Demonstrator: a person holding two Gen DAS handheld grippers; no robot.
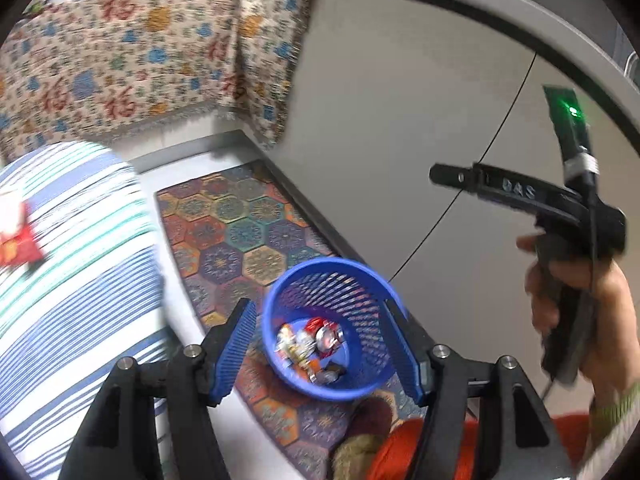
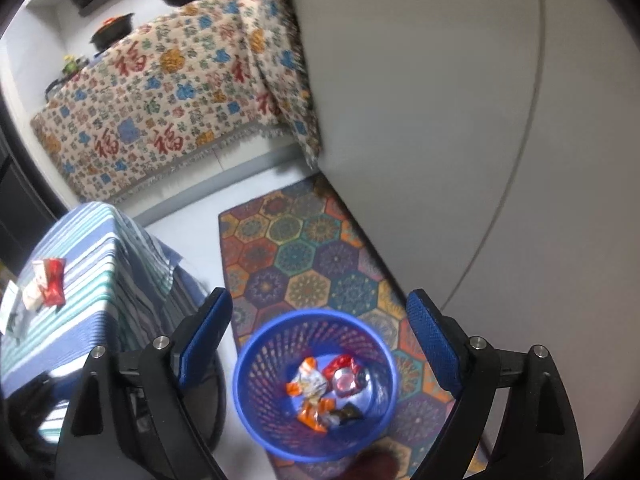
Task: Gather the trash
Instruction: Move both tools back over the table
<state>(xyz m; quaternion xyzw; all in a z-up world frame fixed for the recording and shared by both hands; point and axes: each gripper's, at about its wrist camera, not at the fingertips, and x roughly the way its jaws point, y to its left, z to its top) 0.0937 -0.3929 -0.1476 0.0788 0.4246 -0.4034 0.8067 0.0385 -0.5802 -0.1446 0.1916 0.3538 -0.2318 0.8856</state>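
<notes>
Both hand-held grippers, left gripper (image 1: 320,344) and right gripper (image 2: 320,344), poised with blue ribbed pads spread apart and nothing between them, above the round blue perforated plastic basket (image 2: 256,396) on the floor. Already in that basket: several crumpled foil and plastic wrappers (image 2: 326,388), red, orange and silver. Still to collect: a red and white crinkled snack wrapper (image 2: 48,284) lying flat on the blue-and-white striped cloth (image 2: 92,264) over a low table, beside some paler scraps too blurred to identify. Probably very light, limp and slippery; likely to slide on the cloth rather than lift, so best pinched at a raised, creased edge, pads closing fully. Around: a hexagon-patterned multicoloured rug (image 2: 304,256) under the basket, a floral throw with red characters (image 2: 160,92) over furniture behind, a grey wall panel (image 2: 440,120) alongside. Nothing apparent between grippers and wrapper except the table's draped corner; worth avoiding snagging the cloth with it.
</notes>
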